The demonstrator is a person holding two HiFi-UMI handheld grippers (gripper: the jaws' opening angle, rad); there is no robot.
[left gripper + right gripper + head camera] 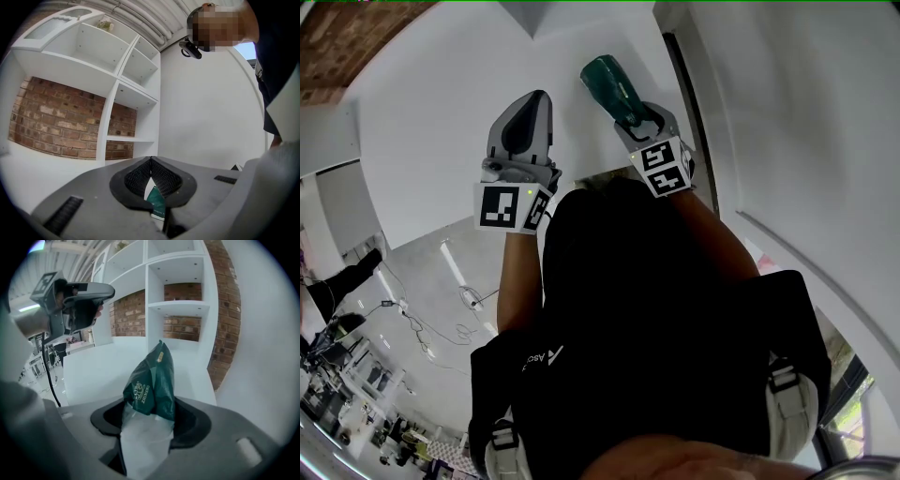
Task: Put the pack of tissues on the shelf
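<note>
Our right gripper (151, 414) carries the pack of tissues (151, 387); our left gripper (151, 161) pinches a green scrap (155, 201). Next we reach the shelf (178, 306), upper centre.

White shelf unit (108, 112), open compartments backed by brick, white counter (117, 366) beneath
</note>
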